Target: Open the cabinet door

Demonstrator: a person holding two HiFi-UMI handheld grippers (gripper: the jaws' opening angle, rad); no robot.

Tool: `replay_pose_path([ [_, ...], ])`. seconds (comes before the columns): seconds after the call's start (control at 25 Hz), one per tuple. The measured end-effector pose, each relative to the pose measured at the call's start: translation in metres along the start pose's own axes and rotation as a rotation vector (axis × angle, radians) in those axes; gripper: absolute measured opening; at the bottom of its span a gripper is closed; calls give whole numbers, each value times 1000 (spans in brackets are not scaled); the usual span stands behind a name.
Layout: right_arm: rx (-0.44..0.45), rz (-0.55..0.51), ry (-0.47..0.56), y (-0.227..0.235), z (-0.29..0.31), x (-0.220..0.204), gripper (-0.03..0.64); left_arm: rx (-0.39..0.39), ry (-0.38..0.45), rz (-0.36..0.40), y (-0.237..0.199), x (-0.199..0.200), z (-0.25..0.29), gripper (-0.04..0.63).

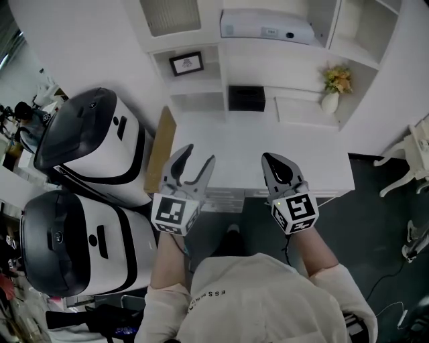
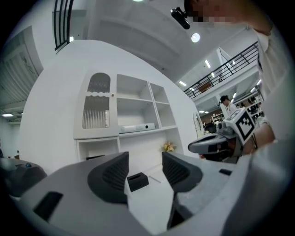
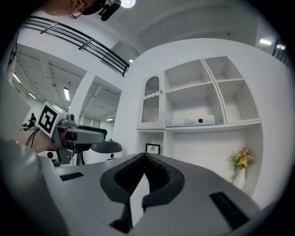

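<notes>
The cabinet door [image 1: 173,15] is a white arched panel with a ribbed insert at the upper left of the white shelf unit, and it stands closed. It also shows in the left gripper view as the cabinet door [image 2: 97,108] and in the right gripper view as the cabinet door [image 3: 151,102]. My left gripper [image 1: 196,163] hovers over the desk's front edge, open and holding nothing [image 2: 145,168]. My right gripper [image 1: 275,161] hangs beside it, shut with nothing between its jaws [image 3: 144,159]. Both are well short of the door.
On the white desk [image 1: 322,157] sits a black box [image 1: 246,98]. The shelves hold a picture frame [image 1: 186,63], a flower vase [image 1: 333,90] and a white device [image 1: 267,25]. Two white-and-black machines [image 1: 94,144] stand left; a white chair [image 1: 409,161] stands right.
</notes>
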State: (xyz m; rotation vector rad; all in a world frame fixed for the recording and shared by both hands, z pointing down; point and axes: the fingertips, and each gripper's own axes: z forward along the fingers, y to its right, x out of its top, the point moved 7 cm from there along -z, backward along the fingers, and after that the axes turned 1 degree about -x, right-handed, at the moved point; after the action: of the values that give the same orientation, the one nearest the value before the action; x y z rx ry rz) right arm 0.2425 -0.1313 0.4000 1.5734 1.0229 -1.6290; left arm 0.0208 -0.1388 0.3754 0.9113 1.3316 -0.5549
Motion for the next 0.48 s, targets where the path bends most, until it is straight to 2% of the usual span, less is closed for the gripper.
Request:
replay_pose_path([
  [0.2, 0, -42, 25, 23, 45, 17, 14, -9, 40, 19, -36, 10, 53, 225],
  [0.32, -6, -71, 50, 40, 77, 35, 14, -42, 80, 18, -67, 28, 88, 224],
  [0.48, -13, -113, 70, 62, 118, 54, 14, -66, 111, 86, -106, 53, 132, 224],
])
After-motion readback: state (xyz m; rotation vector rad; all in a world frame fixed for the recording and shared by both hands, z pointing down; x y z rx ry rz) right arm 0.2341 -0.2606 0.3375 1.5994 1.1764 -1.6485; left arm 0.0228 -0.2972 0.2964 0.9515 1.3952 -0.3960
